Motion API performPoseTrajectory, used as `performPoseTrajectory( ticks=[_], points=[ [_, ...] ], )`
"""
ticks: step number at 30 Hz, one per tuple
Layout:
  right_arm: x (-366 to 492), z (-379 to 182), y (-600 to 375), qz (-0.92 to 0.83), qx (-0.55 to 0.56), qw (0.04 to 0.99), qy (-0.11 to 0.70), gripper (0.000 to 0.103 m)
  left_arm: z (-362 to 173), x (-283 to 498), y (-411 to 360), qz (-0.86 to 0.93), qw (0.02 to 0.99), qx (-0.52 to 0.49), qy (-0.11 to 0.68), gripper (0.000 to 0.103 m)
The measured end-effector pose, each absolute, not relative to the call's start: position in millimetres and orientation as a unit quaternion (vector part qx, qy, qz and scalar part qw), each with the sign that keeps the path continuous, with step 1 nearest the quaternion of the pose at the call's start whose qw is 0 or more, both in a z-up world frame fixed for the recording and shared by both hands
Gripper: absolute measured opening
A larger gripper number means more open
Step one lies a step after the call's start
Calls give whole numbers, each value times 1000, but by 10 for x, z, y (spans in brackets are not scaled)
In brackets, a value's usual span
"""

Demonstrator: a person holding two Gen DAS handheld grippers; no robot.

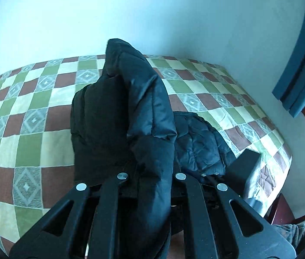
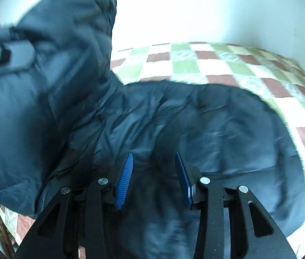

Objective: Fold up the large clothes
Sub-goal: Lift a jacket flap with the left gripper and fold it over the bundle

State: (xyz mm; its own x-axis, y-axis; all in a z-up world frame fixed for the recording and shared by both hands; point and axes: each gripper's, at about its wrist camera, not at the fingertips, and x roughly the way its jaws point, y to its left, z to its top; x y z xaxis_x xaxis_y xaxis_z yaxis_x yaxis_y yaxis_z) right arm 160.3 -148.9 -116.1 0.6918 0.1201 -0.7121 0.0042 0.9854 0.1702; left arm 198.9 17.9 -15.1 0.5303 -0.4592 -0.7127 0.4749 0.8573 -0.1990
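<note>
Folding barely begun: left hand-held gripper (image 1: 152, 179) clamped on the puffer jacket (image 2: 174, 125), lifting a section, right hand-held gripper (image 2: 153, 172) apart above the rest, sprawled on the bed (image 1: 23, 129).

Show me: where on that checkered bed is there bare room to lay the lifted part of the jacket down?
Bare quilt lies left of the jacket, out to the bed's edge, and behind it to the wall. To the right it is crowded: more jacket lies there.

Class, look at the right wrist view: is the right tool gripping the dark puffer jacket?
No: the right tool hangs open above the dark puffer jacket, blue pads apart.
</note>
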Motion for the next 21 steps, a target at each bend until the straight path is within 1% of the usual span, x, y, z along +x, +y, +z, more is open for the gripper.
performPoseTrajectory(
  ticks=[7,10,16,21],
  points=[
    [1364,-1086,-2190,-11,115,916,385,41,-308,1959,-460,-301,856,25,419,7],
    [1281,-1102,-2491,-29,129,913,387,41,-482,1937,-827,-298,853,64,423,7],
    [1115,-1162,-2861,-47,147,907,392,41,-877,1982,-1172,-292,837,64,459,6],
    [1034,-1262,-3094,-52,167,900,400,41,-1021,1951,-1387,-285,834,80,465,6]
  ],
)
